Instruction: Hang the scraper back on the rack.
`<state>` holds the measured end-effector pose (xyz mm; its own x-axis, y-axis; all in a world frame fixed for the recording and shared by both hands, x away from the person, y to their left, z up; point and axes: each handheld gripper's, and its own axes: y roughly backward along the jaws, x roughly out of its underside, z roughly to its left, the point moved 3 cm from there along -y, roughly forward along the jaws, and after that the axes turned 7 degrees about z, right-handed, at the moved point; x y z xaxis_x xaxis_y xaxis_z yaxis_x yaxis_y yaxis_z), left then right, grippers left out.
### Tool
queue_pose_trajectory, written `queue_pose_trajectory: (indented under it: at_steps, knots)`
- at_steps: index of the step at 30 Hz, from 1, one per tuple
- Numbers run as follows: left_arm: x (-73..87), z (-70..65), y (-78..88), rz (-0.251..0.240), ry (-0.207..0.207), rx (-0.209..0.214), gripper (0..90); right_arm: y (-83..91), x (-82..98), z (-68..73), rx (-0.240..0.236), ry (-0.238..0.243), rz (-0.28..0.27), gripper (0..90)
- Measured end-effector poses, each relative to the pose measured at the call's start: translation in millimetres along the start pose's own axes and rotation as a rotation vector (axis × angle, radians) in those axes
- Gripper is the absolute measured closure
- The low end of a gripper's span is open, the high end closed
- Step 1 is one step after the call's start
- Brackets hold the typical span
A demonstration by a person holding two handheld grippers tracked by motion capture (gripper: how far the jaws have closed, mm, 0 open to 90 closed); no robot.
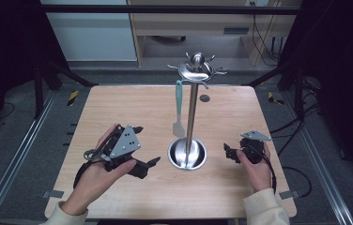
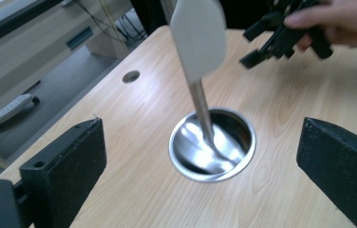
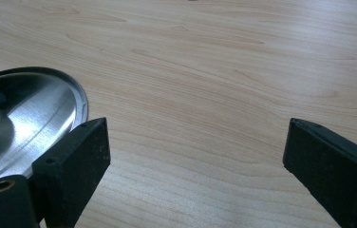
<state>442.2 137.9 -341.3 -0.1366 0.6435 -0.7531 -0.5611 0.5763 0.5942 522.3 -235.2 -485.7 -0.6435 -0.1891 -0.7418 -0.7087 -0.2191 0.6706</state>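
The spatula [image 1: 179,108] hangs from a hook at the top of the metal rack [image 1: 191,112], mid worktop [image 1: 118,108], its white blade just above the round base [image 2: 212,145]. Left tongs [image 1: 147,145] are wide apart w/ nothing in them, near the base. Right tongs [image 1: 229,153] are also apart & empty, on the other side. Risk: the spatula can swing, so a fast grab may knock it off the hook. A bump on the thin pole [image 2: 201,107] could tip the rack.
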Motion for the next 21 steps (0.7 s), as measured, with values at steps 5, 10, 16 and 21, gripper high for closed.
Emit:
queue_pose_trajectory:
  at_steps: [5,10,16,21]
  knots:
    - [18.8,5.5,-9.6,0.02,0.024,0.003,2.3,-0.5,0.0,1.7,-0.003,0.002,0.001,8.7]
    - [35.7,9.6,-17.8,0.044,0.044,-0.012,2.4,-0.9,0.1,2.2,-0.004,0.008,0.002,8.6]
    - [55.5,13.7,-27.4,0.067,0.073,-0.019,2.6,-1.4,-0.5,4.8,-0.01,0.017,-0.003,8.5]
    - [68.9,16.9,-34.2,0.063,0.128,-0.004,2.8,-1.5,-0.6,4.9,-0.006,0.019,-0.003,8.5]
